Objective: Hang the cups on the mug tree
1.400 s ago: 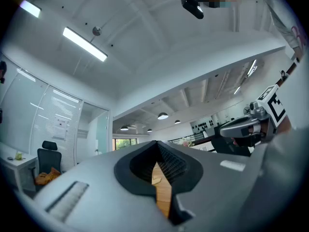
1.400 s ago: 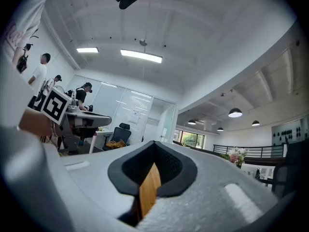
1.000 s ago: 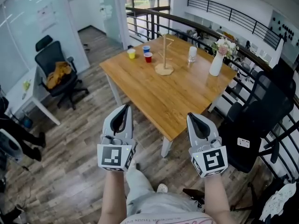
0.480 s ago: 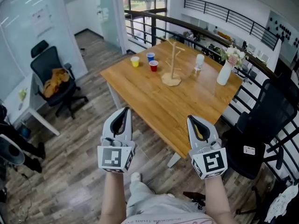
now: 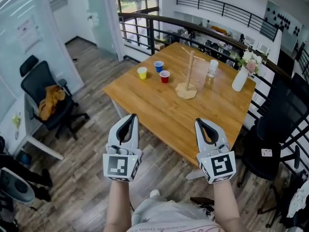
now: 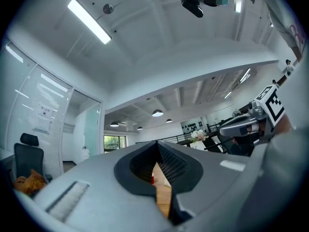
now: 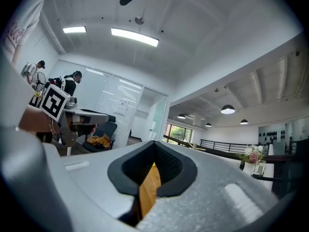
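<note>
The cups sat on the far part of the table (image 5: 159, 111), well apart from both grippers. From the left there was a yellow cup (image 5: 142, 73), then a blue cup (image 5: 159, 66), then a red cup (image 5: 164, 76), all close together. Just to the right of them stood the mug tree (image 5: 189, 71), with nothing hanging on it. On its other side stood a clear cup (image 5: 212, 67).

The three bright cups looked small and light, and hard enough to keep their shape. They were too far off to see any handles. I think a pinch on the rim, one wall between the jaws, would hold them well. The clear cup looked like glass, so it could be slippery and could break. It would need a soft, slow grip.

The left gripper (image 5: 128, 122) was closed tight with nothing in it. The right gripper (image 5: 202, 126) was closed too and held nothing. Both hung in the air over the near edge of the table, touching nothing.
</note>
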{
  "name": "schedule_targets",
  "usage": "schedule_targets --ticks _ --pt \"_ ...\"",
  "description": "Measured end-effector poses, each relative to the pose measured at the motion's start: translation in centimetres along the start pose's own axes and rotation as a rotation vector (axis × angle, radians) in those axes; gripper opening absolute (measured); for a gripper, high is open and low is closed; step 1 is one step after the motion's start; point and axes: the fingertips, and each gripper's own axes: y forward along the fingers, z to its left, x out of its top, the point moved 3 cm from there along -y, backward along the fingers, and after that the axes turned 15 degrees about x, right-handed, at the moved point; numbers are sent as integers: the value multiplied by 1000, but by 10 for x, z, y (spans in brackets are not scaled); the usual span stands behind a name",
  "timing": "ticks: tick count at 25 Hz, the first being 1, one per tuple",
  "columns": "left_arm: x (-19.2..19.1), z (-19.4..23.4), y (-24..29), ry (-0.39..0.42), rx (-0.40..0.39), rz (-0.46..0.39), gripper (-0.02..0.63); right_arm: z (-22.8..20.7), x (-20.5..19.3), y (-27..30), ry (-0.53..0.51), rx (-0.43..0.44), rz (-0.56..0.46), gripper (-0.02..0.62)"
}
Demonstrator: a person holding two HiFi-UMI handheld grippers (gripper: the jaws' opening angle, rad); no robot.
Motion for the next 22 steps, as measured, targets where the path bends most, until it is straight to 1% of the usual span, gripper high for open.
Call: schedule_targets --ticks 4,9,14,22 --pt "-8 26 20 -11 -49 10 17 7 4 31 -1 -37 18 2" --pt "-23 42 44 -41 -82 1 17 10 3 56 -12 -54 51 2" --pt "-33 52 62 -60 -101 8 17 1 -3 71 14 -86 62 2" --pt "-51 68 103 -62 -110 26 18 -20 -22 104 40 -117 73 2"
